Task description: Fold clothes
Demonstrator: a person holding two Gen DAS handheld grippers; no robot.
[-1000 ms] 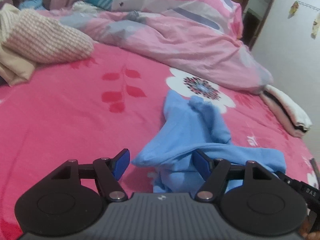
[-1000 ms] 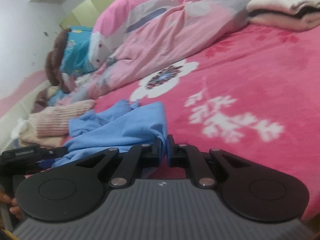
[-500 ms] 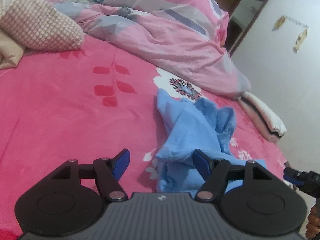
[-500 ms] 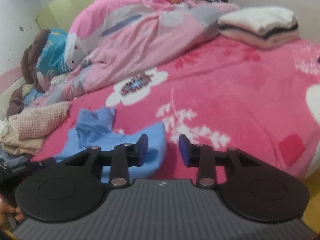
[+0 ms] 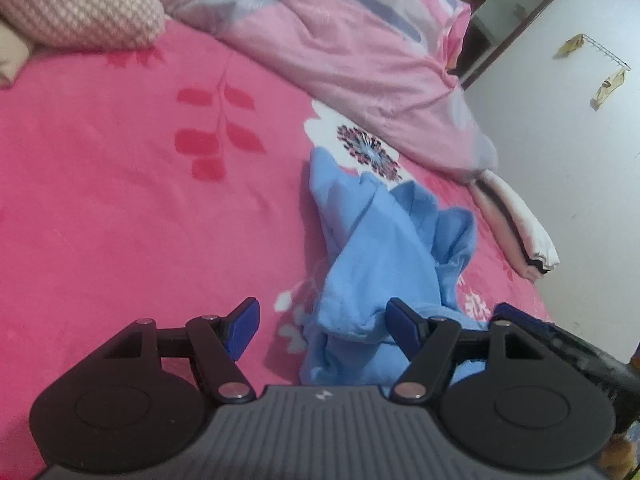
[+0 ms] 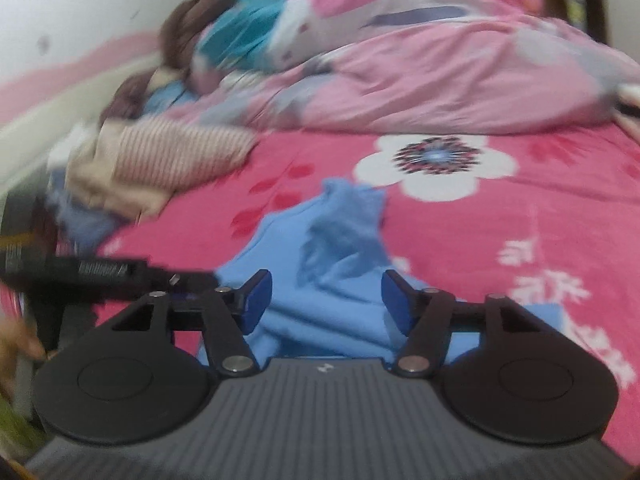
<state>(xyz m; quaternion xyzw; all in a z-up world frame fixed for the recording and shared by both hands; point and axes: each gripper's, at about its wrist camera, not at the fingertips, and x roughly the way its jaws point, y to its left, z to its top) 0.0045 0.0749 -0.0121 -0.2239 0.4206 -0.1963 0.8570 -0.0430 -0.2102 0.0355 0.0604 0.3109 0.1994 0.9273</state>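
A light blue garment point(image 5: 384, 248) lies crumpled on the pink bed sheet point(image 5: 120, 208). In the left wrist view my left gripper point(image 5: 322, 322) stands open just over the garment's near edge, a fold of cloth lying against its right pad without being pressed. In the right wrist view the same blue garment point(image 6: 320, 248) spreads out below my right gripper point(image 6: 326, 296), whose jaws are opening with only loose cloth underneath them. The left gripper's black body point(image 6: 100, 272) shows at the left of that view.
A rumpled pink quilt point(image 5: 360, 48) fills the far side of the bed. A striped knit garment point(image 5: 76, 12) sits on a pile at the far left. A folded white and pink stack point(image 5: 516, 224) lies by the right edge near the wall.
My right gripper let go of the blue garment's corner, opened wide and swung round above the cloth. The released cloth dropped into a heap. My left gripper moved forward slightly, staying open.
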